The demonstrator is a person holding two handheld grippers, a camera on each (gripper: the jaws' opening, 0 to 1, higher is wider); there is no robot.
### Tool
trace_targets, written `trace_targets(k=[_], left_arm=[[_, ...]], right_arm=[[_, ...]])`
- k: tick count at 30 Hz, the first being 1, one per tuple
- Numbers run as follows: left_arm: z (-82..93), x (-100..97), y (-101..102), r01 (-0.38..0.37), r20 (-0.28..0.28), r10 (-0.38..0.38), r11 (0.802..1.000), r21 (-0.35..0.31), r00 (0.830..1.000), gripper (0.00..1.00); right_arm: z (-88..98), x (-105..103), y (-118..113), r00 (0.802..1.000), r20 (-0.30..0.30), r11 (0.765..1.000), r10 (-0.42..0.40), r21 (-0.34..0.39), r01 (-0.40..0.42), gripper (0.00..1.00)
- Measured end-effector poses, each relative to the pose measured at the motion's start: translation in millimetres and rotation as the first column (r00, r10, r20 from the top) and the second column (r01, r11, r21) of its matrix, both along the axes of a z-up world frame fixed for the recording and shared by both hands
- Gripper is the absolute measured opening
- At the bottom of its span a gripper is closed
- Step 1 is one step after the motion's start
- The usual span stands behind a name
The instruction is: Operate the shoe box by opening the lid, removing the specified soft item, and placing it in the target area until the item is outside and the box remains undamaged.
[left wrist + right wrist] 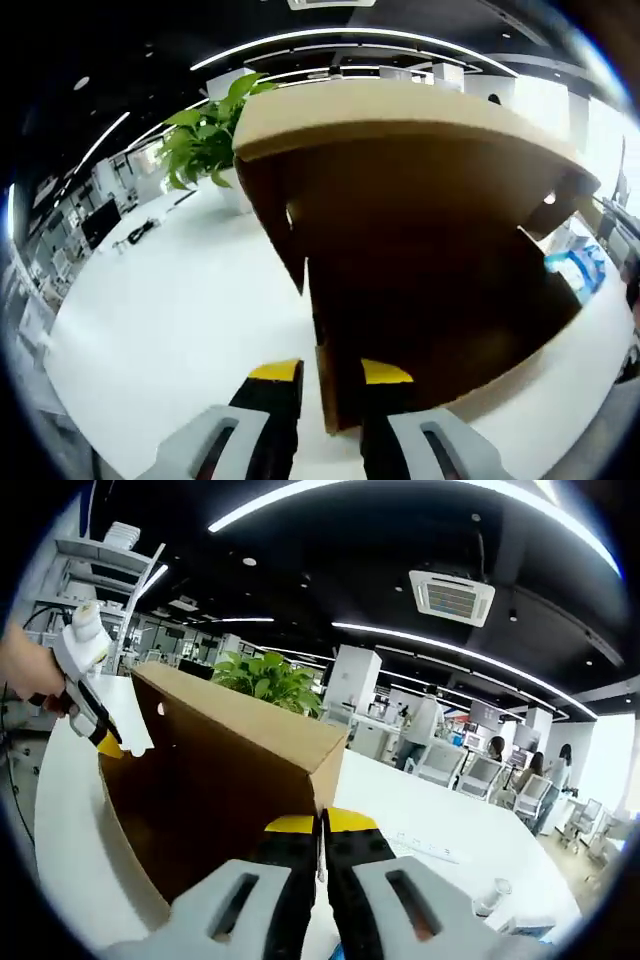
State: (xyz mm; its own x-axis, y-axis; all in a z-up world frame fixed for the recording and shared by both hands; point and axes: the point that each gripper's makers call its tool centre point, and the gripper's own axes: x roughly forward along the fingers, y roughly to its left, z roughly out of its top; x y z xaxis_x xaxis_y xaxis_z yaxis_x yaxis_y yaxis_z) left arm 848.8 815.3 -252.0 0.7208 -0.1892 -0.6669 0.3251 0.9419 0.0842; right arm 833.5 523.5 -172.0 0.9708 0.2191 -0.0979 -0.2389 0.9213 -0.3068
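The brown cardboard shoe box lid [420, 250] is raised and tilted, and its dark underside faces the left gripper view. My left gripper [332, 375] is shut on the lid's lower edge, a yellow-tipped jaw on each side of the cardboard. In the right gripper view the lid [230, 770] stands up like a wall over the white table [60, 830]. My right gripper [322, 825] is shut on the lid's near corner edge. The left gripper [105, 735] shows at the lid's far left corner, held by a hand. The box's inside and the soft item are hidden.
A green potted plant [205, 140] stands on the white table [170, 310] behind the box. A blue packet [578, 268] lies at the right. A power strip [425, 848] and a small bottle [495, 895] lie farther off. People sit at desks [470, 760] in the background.
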Motion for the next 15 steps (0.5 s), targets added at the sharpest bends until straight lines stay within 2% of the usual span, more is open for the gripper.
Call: trace_targets(k=[8, 11, 15], left_arm=[[-6.1, -16.0, 4.2, 0.018, -0.026, -0.018, 1.0, -0.008, 0.999, 0.22], [-7.0, -16.5, 8.0, 0.032, -0.032, -0.032, 0.999, -0.008, 0.999, 0.22], [-8.3, -26.5, 9.5, 0.044, -0.039, -0.045, 0.999, -0.007, 0.998, 0.22]], right_arm=[[-22.3, -17.3, 3.5, 0.999, -0.054, 0.999, 0.008, -0.038, -0.01, 0.01], [-35.4, -23.9, 3.5, 0.995, -0.097, 0.999, 0.007, -0.042, -0.011, 0.02], [-48.1, -29.1, 1.8, 0.99, -0.144, 1.0, 0.002, -0.021, -0.005, 0.02]])
